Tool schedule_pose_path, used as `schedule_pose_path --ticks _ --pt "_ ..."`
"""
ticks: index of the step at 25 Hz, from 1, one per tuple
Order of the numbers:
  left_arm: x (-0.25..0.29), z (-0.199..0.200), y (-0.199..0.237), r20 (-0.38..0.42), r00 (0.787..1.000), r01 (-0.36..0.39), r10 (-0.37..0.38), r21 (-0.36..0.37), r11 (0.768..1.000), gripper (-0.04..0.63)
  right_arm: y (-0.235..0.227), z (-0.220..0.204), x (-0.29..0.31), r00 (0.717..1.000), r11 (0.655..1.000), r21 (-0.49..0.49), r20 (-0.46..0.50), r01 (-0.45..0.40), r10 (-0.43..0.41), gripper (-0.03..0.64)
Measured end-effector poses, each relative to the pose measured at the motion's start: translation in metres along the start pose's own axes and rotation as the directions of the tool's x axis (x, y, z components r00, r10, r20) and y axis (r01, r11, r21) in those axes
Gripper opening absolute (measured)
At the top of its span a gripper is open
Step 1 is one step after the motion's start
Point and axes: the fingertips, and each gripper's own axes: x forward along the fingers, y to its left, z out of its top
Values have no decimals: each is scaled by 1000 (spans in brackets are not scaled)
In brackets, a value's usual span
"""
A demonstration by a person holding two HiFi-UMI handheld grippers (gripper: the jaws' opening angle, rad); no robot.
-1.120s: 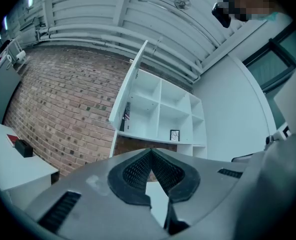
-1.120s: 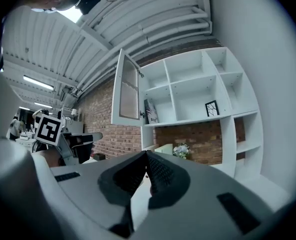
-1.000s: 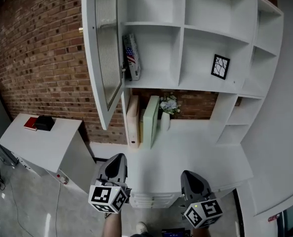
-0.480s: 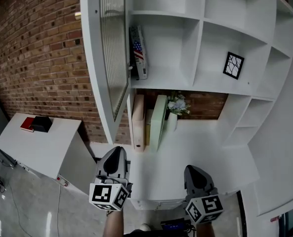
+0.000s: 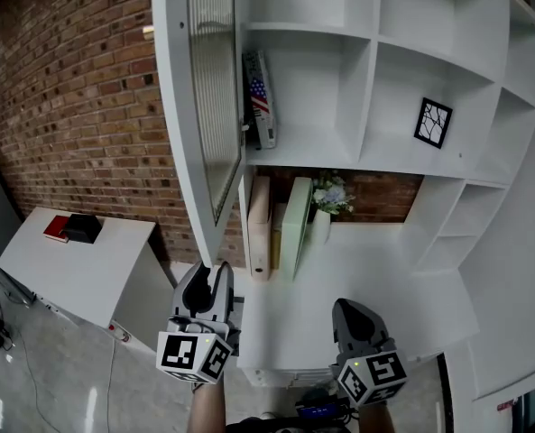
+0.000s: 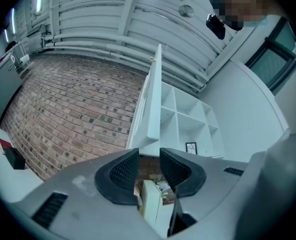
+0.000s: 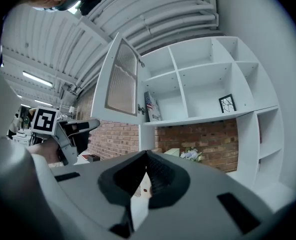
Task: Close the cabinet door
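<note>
Brick wall (image 5: pixel 69 88) backdrop: cabinet door (image 5: pixel 199 106) stands open, left gripper (image 5: pixel 213 273) just below it, jaws just opening, empty; approach step, a push shut likely next.

- left gripper (image 5: pixel 213 274): light grey moulded shell that narrows into two blunt fingers; black pads (image 6: pixel 124 171) with a fine ribbed texture line the inner faces; its jaws have just been opening, with nothing between them
- right gripper (image 5: pixel 350 308): the same light grey shell; black ribbed lining (image 7: pixel 160 176) on its inner faces; dark rectangular slots (image 7: pixel 232 204) sunk into the flat top
- left marker cube (image 5: pixel 193 357): white faces, each with a black square marker; it sits at the rear of the shell
- right marker cube (image 5: pixel 373 379): same white faces and black square markers
- grey handle (image 7: pixel 63 144) of the left gripper: angular, pistol-like, below its cube
</note>
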Motion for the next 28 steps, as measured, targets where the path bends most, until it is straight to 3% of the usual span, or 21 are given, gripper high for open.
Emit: schedule_pose_path --ticks 8,20,28 --pt "3 28 -5 69 997 -16 14 21 1000 109 -5 10 2 999 999 -28 18 -26 26 1" --pt "8 28 -5 26 1000 10 -9 -19 1000 106 -11 8 0 1000 1000 1 21 -23 23 1" --pt "17 21 -32 -37 997 71 -69 50 996 118 -7 2 9 999 999 19 16 -47 47 1"
